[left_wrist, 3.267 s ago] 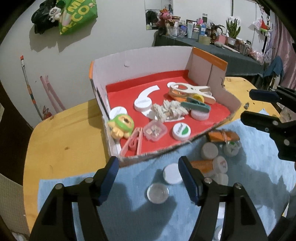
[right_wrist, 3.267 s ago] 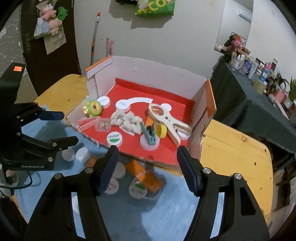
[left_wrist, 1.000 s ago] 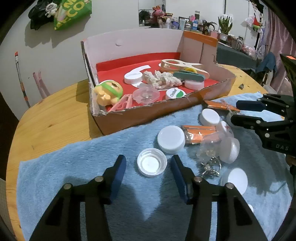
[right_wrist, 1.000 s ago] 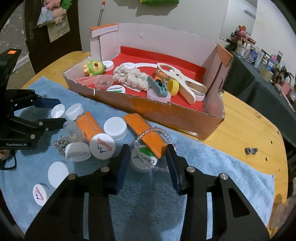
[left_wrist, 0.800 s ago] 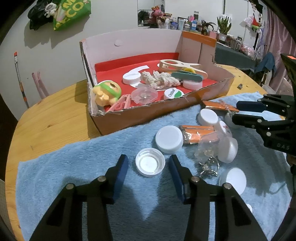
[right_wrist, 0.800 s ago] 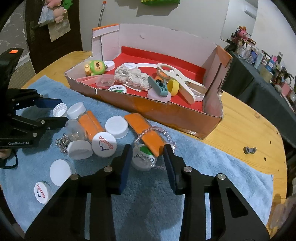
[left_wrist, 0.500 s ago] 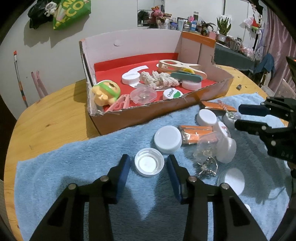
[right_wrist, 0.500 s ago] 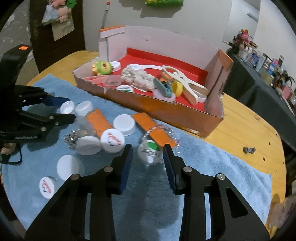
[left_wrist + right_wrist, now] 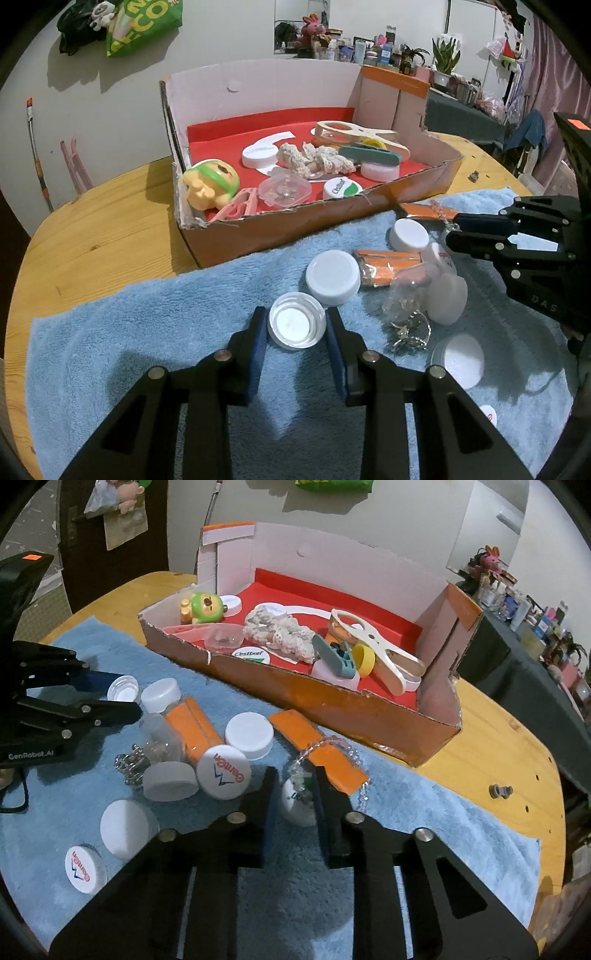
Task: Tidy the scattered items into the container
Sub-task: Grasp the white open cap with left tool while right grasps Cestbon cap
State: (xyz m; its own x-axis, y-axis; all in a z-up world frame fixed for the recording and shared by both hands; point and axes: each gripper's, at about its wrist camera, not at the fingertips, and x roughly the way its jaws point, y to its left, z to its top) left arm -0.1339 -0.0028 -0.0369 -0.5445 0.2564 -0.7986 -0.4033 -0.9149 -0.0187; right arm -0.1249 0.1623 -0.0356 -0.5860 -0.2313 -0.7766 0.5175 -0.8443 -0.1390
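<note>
An upturned white cap lies on the blue towel. My left gripper is closing on it, and both pads touch its sides. In the right wrist view my right gripper is closing too, pinching a tilted white cap with a green label. A clear bead bracelet drapes over that cap. The cardboard box with a red floor stands just behind the towel and holds a toy, caps, clips and a lace piece.
Several white caps, orange packets, a small clear jar and metal rings lie on the towel between the grippers. A small screw sits on the wooden table at the right.
Both pairs of jaws have narrowed onto their caps. The green-labelled cap has tipped up on edge between the right fingers. Neither hand has shifted much.
</note>
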